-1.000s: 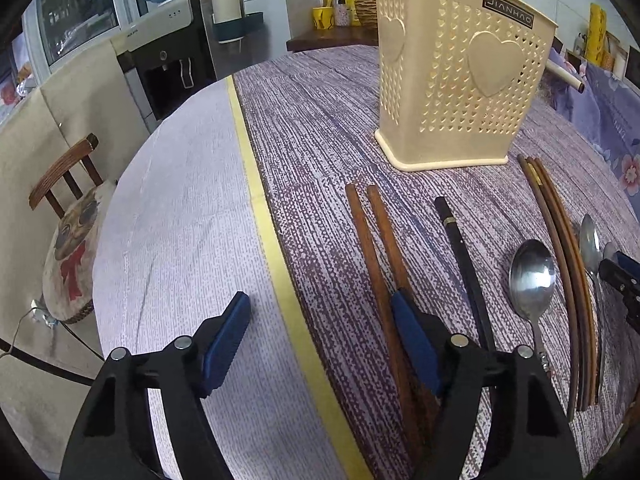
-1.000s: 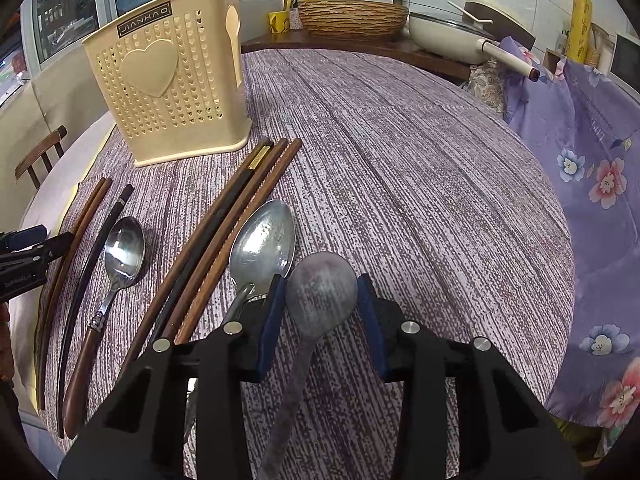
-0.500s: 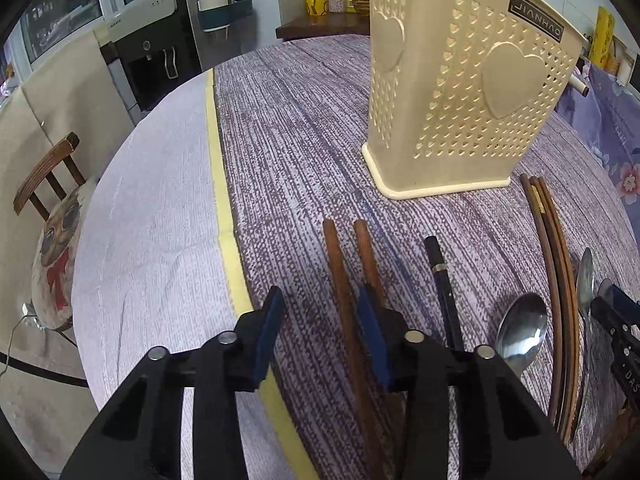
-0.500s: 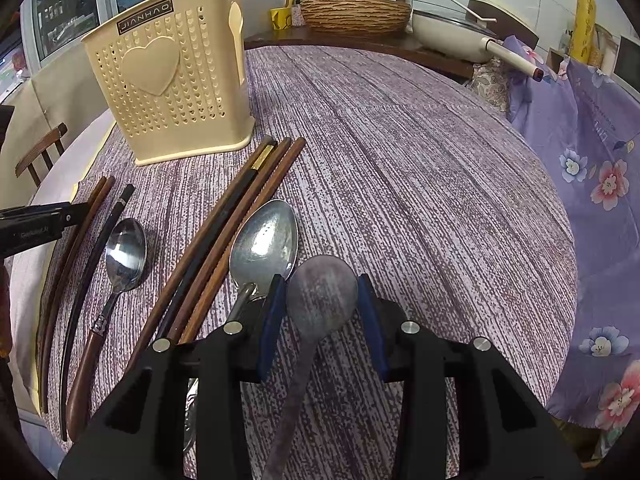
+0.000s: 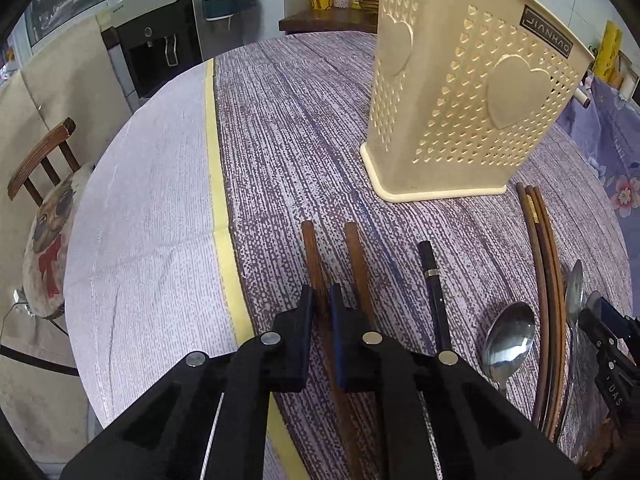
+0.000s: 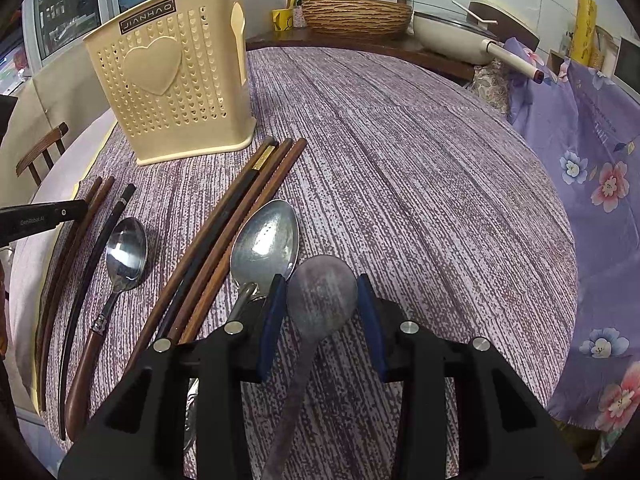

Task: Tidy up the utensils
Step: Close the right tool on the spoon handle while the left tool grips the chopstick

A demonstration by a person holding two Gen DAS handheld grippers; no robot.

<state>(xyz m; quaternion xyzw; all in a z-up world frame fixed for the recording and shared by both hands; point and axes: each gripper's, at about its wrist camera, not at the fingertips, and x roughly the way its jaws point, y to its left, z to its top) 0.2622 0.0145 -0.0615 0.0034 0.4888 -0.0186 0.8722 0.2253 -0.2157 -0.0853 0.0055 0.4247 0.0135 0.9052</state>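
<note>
Two claws, chopstick, spoon.

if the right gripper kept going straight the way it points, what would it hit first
Most likely the tablecloth just past the dull grey spoon between the right gripper's pads; it points steeply down and nothing else lies ahead, though depth is unclear.

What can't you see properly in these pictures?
- Inside the holder: both views, its walls hide it.
- Near ends of the chopsticks: left wrist view, under the left hand-held gripper.
- Dull spoon handle end: right wrist view, cut off by the bottom edge.
</note>
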